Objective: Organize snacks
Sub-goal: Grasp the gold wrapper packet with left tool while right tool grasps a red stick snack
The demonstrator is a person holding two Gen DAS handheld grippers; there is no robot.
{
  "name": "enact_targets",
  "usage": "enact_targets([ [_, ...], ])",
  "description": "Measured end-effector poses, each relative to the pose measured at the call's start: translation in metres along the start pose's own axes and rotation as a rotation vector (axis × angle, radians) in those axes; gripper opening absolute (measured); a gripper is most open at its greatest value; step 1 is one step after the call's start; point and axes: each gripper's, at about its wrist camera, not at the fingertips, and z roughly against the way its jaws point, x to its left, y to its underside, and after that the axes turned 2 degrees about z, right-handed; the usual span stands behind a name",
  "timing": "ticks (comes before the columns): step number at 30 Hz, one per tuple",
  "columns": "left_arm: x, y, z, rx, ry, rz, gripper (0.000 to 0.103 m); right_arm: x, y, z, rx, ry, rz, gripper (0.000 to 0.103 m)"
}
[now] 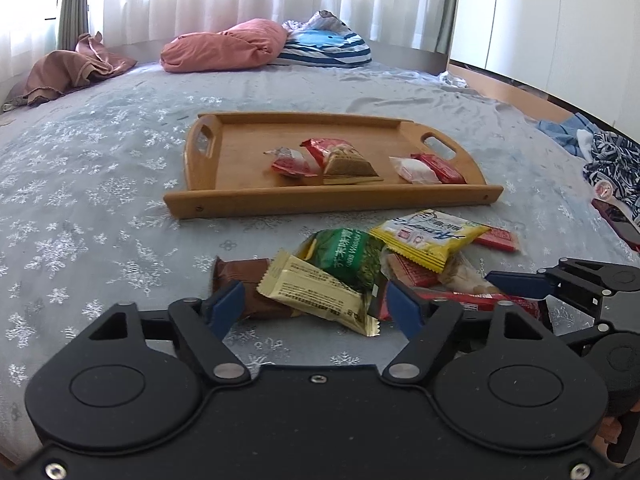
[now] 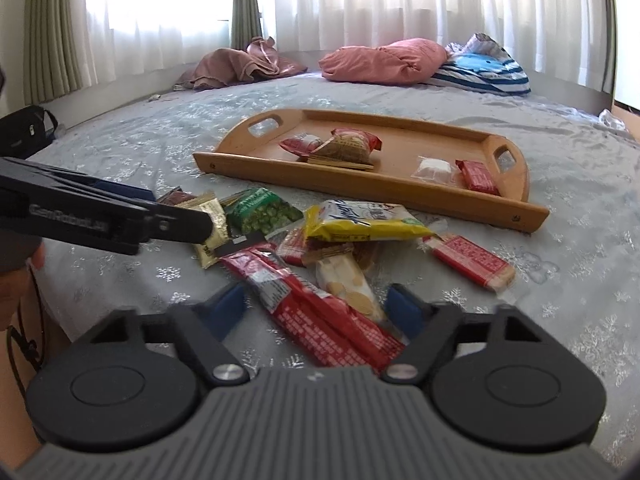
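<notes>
A wooden tray (image 1: 280,200) (image 2: 400,188) lies on the bed and holds several snack packets. In front of it lies a pile of loose snacks. In the left wrist view my left gripper (image 1: 316,306) is open, its blue fingers on either side of a gold packet (image 1: 316,288), with a brown packet (image 1: 248,280) and a green pea bag (image 1: 352,256) beside it. In the right wrist view my right gripper (image 2: 320,304) is open around a long red packet (image 2: 320,312) and a clear cracker packet (image 2: 348,280). A yellow bag (image 2: 360,220) lies beyond.
The bed has a grey snowflake sheet (image 1: 100,200). Pink pillow (image 1: 224,44), striped pillow (image 1: 324,48) and brown cloth (image 1: 72,68) lie at the far side. Clothes (image 1: 608,160) lie at the right edge. A black bag (image 2: 24,132) sits left.
</notes>
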Motion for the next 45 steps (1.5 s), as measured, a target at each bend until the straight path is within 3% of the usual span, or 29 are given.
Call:
enact_targets([
  [6,-0.006,0.001,-0.004,-0.003,0.009,-0.007,0.068,0.004,0.001,0.006,-0.015,0.014,0.017,0.054],
  [14,-0.009,0.001,-0.009,-0.007,-0.003,-0.028,0.069,0.003,-0.002,0.018,-0.056,0.056,0.022,0.047],
  [19,-0.012,0.000,-0.015,-0.012,-0.011,-0.043,0.069,-0.004,-0.003,0.023,-0.071,0.087,-0.012,0.037],
  [26,-0.021,0.000,-0.026,-0.019,-0.015,-0.068,0.069,-0.011,-0.002,0.025,-0.077,0.111,-0.047,0.034],
  [27,-0.022,0.000,-0.027,-0.019,-0.016,-0.070,0.066,-0.011,-0.002,0.026,-0.079,0.115,-0.048,0.034],
  [28,-0.023,0.001,-0.027,-0.018,-0.011,-0.071,0.052,-0.011,-0.002,0.026,-0.080,0.119,-0.051,0.033],
  [30,-0.026,0.002,-0.027,-0.009,0.012,-0.075,0.038,-0.012,-0.002,0.028,-0.086,0.127,-0.060,0.031],
  [32,-0.028,0.003,-0.023,-0.011,0.014,-0.084,0.035,-0.014,-0.002,0.029,-0.088,0.132,-0.071,0.029],
  [35,-0.030,0.004,-0.016,-0.021,0.021,-0.089,0.035,-0.017,-0.002,0.029,-0.083,0.137,-0.087,0.028],
  [39,-0.027,0.003,-0.009,-0.027,0.010,-0.036,0.047,-0.022,-0.001,0.029,-0.076,0.134,-0.118,0.027],
  [45,-0.021,0.009,-0.017,0.038,0.014,0.041,0.049,-0.027,-0.001,0.025,-0.064,0.128,-0.173,0.028],
])
